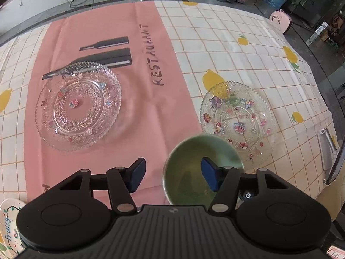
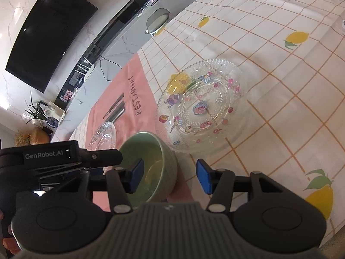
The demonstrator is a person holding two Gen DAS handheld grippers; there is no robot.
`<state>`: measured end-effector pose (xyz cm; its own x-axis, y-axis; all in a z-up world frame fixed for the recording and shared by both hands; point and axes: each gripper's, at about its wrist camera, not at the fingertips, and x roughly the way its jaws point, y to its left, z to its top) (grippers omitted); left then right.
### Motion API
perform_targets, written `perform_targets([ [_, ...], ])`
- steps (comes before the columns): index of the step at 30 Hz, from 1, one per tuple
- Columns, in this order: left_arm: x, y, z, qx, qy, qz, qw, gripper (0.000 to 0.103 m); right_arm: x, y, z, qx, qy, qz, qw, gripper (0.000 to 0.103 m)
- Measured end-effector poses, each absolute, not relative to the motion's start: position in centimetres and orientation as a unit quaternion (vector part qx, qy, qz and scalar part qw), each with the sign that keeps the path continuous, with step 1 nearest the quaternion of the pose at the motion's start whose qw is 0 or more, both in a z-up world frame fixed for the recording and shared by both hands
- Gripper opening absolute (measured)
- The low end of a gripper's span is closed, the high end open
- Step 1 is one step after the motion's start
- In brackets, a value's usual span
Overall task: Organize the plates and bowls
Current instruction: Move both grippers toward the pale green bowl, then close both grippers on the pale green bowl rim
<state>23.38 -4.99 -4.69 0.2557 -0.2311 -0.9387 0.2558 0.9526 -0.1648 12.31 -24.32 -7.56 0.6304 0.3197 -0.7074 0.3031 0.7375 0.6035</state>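
Note:
A green ceramic bowl (image 1: 194, 157) stands at the near edge of the pink mat (image 1: 133, 43). My left gripper (image 1: 173, 177) is open astride the bowl's left rim, with one blue pad inside and the other outside over the mat. My right gripper (image 2: 170, 178) is open astride the bowl's (image 2: 155, 151) right wall, its left pad inside, and neither pad presses on it. One patterned glass plate (image 1: 78, 108) lies on the pink mat. Another glass plate (image 1: 238, 125) with cartoon stickers lies on the lemon tablecloth, just beyond the bowl (image 2: 202, 108).
A white plate (image 1: 8, 226) with "Fruity" written on it sits at the near left corner. Black cutlery shapes (image 1: 105, 58) are printed on the mat behind the left glass plate. A grey metal piece (image 1: 326, 146) lies by the table's right edge. The left gripper's body (image 2: 64, 157) crowds the bowl's left side.

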Motion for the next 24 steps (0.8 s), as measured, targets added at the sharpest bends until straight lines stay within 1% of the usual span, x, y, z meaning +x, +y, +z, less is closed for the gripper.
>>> perform_targets([
  [3,23.6,-5.2,-5.7,0.009,0.6,-0.153,0.785,0.056,12.9,-23.6,-8.1,0.351,0.441,0.0,0.826,0.054],
  [4,23.6,-5.4,-6.0,0.017,0.601,-0.147,0.786,0.054,13.1,-23.3,-8.3,0.348,0.445,0.0,0.826,0.053],
  [5,23.5,-5.6,-6.2,0.024,0.6,-0.141,0.787,0.048,13.2,-23.0,-8.4,0.343,0.446,-0.002,0.826,0.051],
  [6,23.4,-5.8,-6.5,0.031,0.6,-0.131,0.789,0.04,13.3,-22.7,-8.4,0.34,0.448,-0.006,0.827,0.047],
  [8,23.4,-5.8,-6.9,0.029,0.604,-0.121,0.787,0.029,13.6,-22.3,-8.7,0.337,0.452,-0.01,0.825,0.043],
  [9,23.4,-5.8,-7.1,0.025,0.606,-0.121,0.786,0.023,13.7,-22.2,-8.7,0.337,0.454,-0.01,0.825,0.036],
  [10,23.4,-5.8,-7.2,0.022,0.607,-0.121,0.785,0.021,13.8,-22.1,-8.8,0.336,0.456,-0.01,0.824,0.029],
  [11,23.4,-5.8,-7.3,0.022,0.606,-0.121,0.786,0.017,13.9,-22.0,-8.8,0.336,0.457,-0.008,0.823,0.026],
  [12,23.3,-5.8,-7.3,0.021,0.606,-0.121,0.786,0.016,13.9,-22.0,-8.8,0.336,0.457,-0.008,0.824,0.02],
  [18,22.7,-5.5,-6.9,0.016,0.593,-0.139,0.793,0.012,13.5,-22.0,-8.8,0.329,0.452,-0.01,0.829,0.016],
  [24,21.9,-5.8,-6.6,0.011,0.587,-0.145,0.796,0.01,13.1,-22.4,-8.4,0.325,0.45,-0.02,0.832,0.014],
])
